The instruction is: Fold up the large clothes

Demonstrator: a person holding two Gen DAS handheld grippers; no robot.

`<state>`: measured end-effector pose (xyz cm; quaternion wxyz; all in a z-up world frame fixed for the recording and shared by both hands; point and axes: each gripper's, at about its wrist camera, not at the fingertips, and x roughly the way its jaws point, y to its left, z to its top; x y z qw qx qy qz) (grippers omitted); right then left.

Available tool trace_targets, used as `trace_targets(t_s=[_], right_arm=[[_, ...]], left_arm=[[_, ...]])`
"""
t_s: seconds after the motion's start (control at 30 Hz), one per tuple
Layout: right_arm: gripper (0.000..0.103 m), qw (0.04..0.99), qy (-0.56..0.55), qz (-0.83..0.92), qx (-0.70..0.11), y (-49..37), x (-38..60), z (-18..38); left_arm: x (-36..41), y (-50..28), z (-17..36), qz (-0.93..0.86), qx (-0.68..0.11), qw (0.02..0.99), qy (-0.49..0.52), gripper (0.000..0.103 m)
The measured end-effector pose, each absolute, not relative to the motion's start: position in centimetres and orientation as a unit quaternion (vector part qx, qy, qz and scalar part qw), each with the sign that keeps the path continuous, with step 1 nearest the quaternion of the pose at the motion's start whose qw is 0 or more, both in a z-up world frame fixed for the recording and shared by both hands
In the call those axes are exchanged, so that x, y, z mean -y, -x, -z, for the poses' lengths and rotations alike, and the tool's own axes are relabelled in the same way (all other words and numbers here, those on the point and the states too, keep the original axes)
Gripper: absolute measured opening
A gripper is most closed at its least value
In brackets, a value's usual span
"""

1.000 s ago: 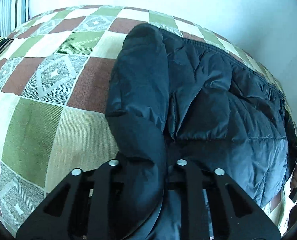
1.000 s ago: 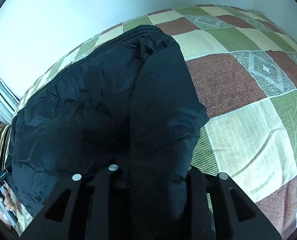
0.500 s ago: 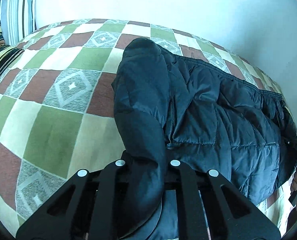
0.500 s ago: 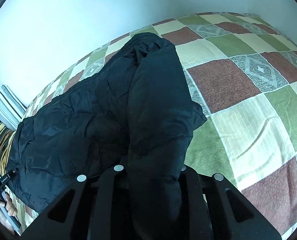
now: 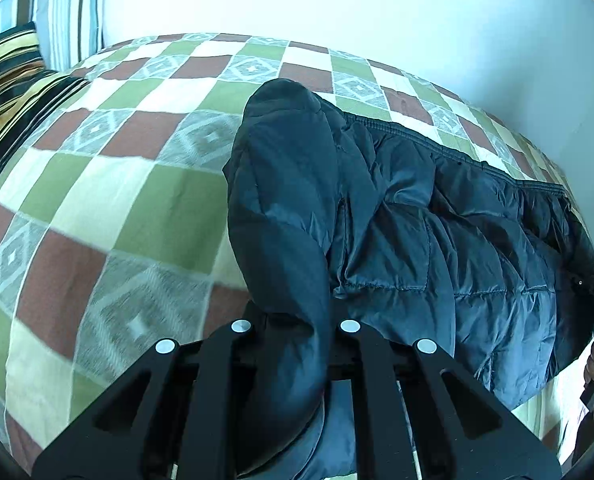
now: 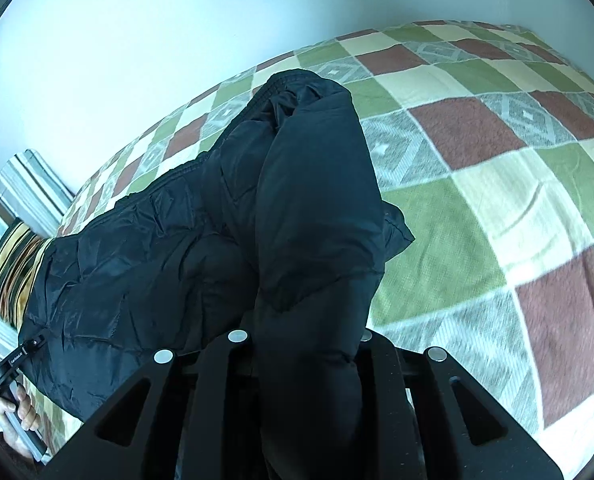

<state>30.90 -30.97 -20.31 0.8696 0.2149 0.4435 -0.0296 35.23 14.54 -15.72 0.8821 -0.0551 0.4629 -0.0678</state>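
We see the dark puffer jacket point(image 5: 417, 240) spread across the middle and right of the left wrist frame, lying on the checked bedspread point(image 5: 97, 200); one sleeve point(image 5: 285, 220) runs down the centre into our left gripper point(image 5: 293, 332), whose jaws are clamped on it; in the right wrist frame the other sleeve point(image 6: 317, 220) drops through the centre into our right gripper point(image 6: 301, 340), likewise clamped on the fabric; a striped pillow point(image 5: 13, 80) sits at upper left; a hand point(image 6: 19, 412) shows at lower left.
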Motion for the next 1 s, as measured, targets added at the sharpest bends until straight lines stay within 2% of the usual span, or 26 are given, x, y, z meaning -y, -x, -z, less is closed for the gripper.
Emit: trace_targets(t_s=[0.43,0.73,0.87,0.97,1.0], right_arm=[[0.018,0.86,-0.216,-0.012,-0.462,-22.7,26.2,20.9],[0.021,0.861,-0.207,-0.005,-0.465,-21.8,25.6,21.6],[0.033,0.863,-0.2,0.009,-0.463,-21.5,25.8,21.1],[0.04,0.87,-0.186,0.023,-0.456,-20.8,26.1,20.3],[0.042,0.873,-0.182,0.03,-0.452,-20.6,26.2,19.9]], left_arm=[[-21.5,-24.8,15.8,0.052,-0.474,0.875,0.082,0.011],[-23.1,-23.8,18.2,0.046,-0.483,0.868,0.104,0.013],[-23.4,-23.5,18.2,0.039,-0.478,0.871,0.11,0.023],[-24.0,-22.7,18.1,0.032,-0.471,0.872,0.128,0.045],[-24.1,-22.4,18.1,0.032,-0.467,0.873,0.135,0.049]])
